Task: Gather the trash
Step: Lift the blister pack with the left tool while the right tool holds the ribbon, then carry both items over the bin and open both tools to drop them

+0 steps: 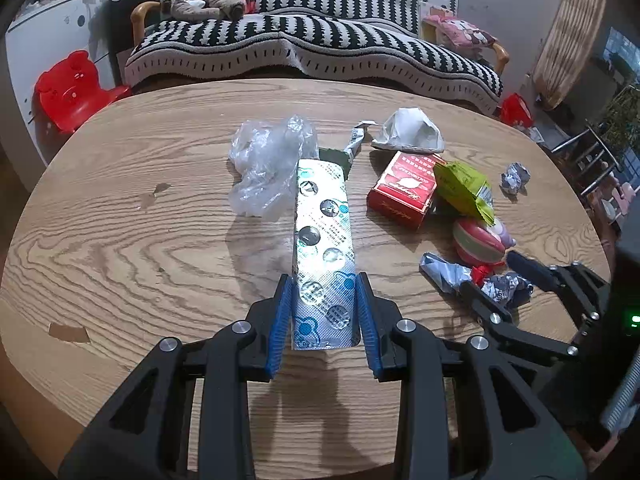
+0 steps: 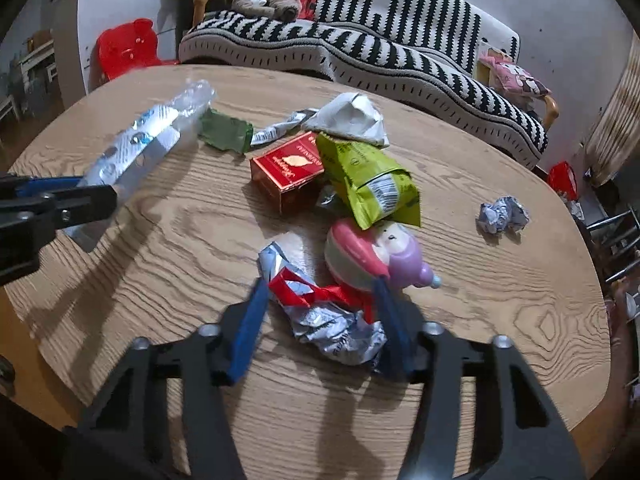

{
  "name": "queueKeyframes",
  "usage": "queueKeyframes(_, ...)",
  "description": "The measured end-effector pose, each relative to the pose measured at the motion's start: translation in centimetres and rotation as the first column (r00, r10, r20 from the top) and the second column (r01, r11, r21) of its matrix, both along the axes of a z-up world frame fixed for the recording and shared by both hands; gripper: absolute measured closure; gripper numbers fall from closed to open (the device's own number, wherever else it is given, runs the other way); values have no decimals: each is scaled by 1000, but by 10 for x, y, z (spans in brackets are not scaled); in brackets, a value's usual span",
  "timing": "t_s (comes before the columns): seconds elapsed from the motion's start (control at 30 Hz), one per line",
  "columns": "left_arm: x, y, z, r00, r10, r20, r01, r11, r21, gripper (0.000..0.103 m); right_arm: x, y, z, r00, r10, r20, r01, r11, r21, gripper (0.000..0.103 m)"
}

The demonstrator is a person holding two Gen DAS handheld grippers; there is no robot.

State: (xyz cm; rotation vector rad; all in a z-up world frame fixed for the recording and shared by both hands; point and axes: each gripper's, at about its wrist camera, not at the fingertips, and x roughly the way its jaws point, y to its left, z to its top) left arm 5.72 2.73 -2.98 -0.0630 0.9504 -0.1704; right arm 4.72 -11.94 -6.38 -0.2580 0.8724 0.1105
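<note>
wooden oval worktop (image 1: 120, 240), striped sofa (image 1: 320, 44) beyond. left tool (image 1: 324, 296): blue pads closed against both long edges of a silver blister pack (image 1: 322, 240), held above the wood. right tool (image 2: 320, 312): spread wide, straddling a crumpled red-and-silver wrapper (image 2: 320, 312) lying on the wood, not gripping. farther: pink toy (image 2: 360, 256), green pouch (image 2: 368, 180), red box (image 2: 286, 168), clear plastic bag (image 1: 268, 164), white paper (image 1: 408, 130).

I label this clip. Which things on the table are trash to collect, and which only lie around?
Trash: blister pack, plastic bag, red box, green pouch, foil wrapper, paper ball.

Around: toy, red stool, sofa.
</note>
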Motion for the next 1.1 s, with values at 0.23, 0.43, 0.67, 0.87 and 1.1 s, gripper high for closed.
queueKeyframes(0.23,-1,-2,1,1000,-11,5,11,1000,1,72,-9,-4,15,998,11,64,-12,1000,21,92)
queueKeyframes(0.43,-3,-6,5,1000,-16,15,16,1000,-9,72,-16,-21,46,994,-20,109,1,986,167,92)
queueKeyframes(0.67,-5,-13,9,999,-27,28,28,999,-19,72,-21,-47,61,991,-76,106,43,957,285,92)
queueKeyframes(0.87,-8,-25,17,997,-52,53,54,998,-33,72,-35,-73,75,985,-120,126,71,938,339,92)
queueKeyframes(1.1,-18,-64,30,985,-139,106,151,982,-114,72,-68,-140,93,966,-222,135,144,890,432,92)
